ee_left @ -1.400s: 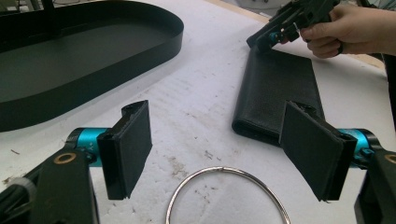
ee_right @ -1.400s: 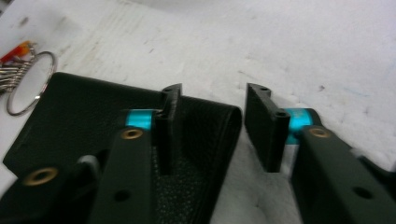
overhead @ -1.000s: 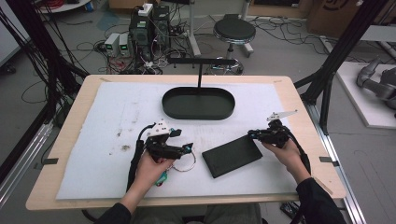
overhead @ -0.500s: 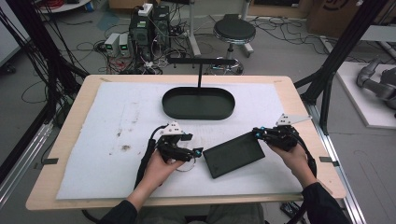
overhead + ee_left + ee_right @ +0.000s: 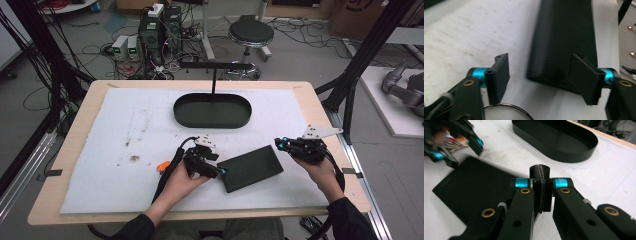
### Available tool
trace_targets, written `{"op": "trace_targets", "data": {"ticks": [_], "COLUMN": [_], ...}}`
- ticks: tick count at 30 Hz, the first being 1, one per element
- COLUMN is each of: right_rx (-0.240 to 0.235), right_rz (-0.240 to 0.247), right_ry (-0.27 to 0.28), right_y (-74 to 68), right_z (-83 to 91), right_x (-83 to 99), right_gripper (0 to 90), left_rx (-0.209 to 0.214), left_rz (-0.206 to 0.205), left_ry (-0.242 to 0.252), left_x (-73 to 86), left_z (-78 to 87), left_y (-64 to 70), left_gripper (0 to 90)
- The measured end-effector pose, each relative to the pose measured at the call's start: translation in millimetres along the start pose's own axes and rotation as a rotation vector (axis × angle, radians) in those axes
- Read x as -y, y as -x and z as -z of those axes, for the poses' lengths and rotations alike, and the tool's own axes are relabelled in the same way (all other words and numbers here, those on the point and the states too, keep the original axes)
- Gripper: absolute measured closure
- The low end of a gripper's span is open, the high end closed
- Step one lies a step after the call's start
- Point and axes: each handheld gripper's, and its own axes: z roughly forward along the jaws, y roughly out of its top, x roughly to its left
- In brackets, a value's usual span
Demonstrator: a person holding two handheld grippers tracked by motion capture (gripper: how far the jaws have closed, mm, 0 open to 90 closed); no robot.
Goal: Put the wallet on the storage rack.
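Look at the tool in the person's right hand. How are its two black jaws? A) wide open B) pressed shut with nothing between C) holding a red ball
B: in the right gripper view the right tool has its jaws pressed together with nothing between them, above the flat black rectangular slab.

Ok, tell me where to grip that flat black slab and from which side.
Grip the flat black slab at its near-left corner, coming in from the left with the left gripper, whose open jaws already straddle that corner. It lies flat on the white mat, so probably only its thin edges offer purchase.
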Motion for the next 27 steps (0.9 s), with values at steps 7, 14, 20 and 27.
{"op": "trace_targets", "data": {"ticks": [7, 14, 20, 27], "right_rx": [-0.016, -0.018, -0.071, -0.056], "right_rz": [-0.056, -0.218, -0.395, -0.305], "right_ry": [-0.062, -0.175, -0.305, -0.265], "right_y": [3.5, 15.9, 24.7, 21.5], "right_z": [-9.5, -29.0, -52.6, -47.3], "right_x": [3.9, 12.0, 24.1, 18.3], "right_gripper": [88.1, 65.5, 55.5, 84.7], "left_rx": [-0.024, -0.060, -0.060, -0.054], "left_rz": [0.075, 0.144, 0.196, 0.199], "left_ry": [-0.051, -0.038, -0.003, 0.015], "left_x": [0.1, 8.0, 15.6, 18.0], "left_z": [-6.3, -4.1, 3.7, 5.4], "left_y": [-0.6, -0.6, -3.5, -5.0], "left_gripper": [38.2, 33.7, 33.7, 33.6]}}
